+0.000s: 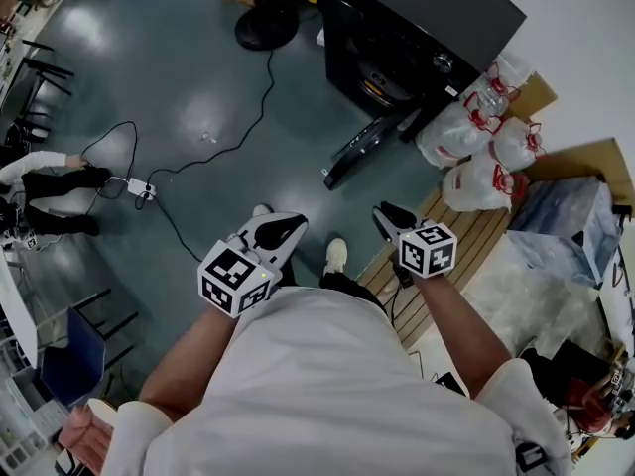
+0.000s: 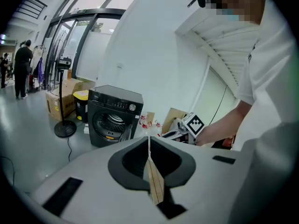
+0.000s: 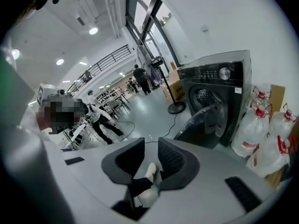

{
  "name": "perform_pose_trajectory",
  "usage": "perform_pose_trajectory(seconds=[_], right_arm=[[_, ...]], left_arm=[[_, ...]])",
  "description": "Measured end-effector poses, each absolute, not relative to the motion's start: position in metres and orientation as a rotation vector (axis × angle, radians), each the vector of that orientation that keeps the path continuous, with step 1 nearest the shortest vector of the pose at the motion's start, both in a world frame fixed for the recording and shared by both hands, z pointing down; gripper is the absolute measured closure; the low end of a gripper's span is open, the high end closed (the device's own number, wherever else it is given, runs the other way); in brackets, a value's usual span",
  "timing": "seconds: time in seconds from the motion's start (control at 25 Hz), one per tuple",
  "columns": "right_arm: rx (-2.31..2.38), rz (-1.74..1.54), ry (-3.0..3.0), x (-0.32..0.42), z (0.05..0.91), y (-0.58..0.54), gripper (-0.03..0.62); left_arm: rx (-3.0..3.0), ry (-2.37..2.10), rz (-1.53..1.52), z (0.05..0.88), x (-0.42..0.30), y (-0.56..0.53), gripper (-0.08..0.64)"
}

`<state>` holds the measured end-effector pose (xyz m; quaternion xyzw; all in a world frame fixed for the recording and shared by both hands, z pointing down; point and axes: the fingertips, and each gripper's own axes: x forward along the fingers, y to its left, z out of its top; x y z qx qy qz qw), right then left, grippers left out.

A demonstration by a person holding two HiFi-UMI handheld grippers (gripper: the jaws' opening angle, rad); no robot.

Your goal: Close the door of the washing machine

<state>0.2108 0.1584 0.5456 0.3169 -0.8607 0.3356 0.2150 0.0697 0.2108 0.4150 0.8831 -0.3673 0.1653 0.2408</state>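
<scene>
While one washing machine (image 1: pixel 417 28) holds its door (image 1: pixel 362 149) ajar, left hand-held gripper (image 1: pixel 282 231) is closed; right hand-held gripper (image 1: pixel 390 218) gapes empty.

We cannot read the print on the control panel (image 3: pixel 210 73) of the washing machine (image 2: pixel 114 118) in any view. From the head view its drum (image 1: pixel 382 77) is only a dark hollow and its door (image 1: pixel 362 149) shows edge-on, so there we cannot tell how far it stands open. The white shirt (image 1: pixel 327 385) hides the floor (image 1: pixel 198 67) right below the camera, the person (image 1: pixel 50 181) at the head view's left edge is cut off by the frame, and we cannot tell what fills the tied white bags (image 1: pixel 476 157) or make out the small far figures (image 3: pixel 140 78).
</scene>
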Motion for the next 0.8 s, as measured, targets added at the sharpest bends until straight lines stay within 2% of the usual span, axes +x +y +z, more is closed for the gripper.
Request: perform_pose_trajectory(seconds=[0.8], right_arm=[[1.501, 1.312, -1.922, 0.198, 0.642, 0.043, 0.477]], left_arm=[[2.565, -0.572, 0.529, 0.411, -0.079, 0.087, 0.543]])
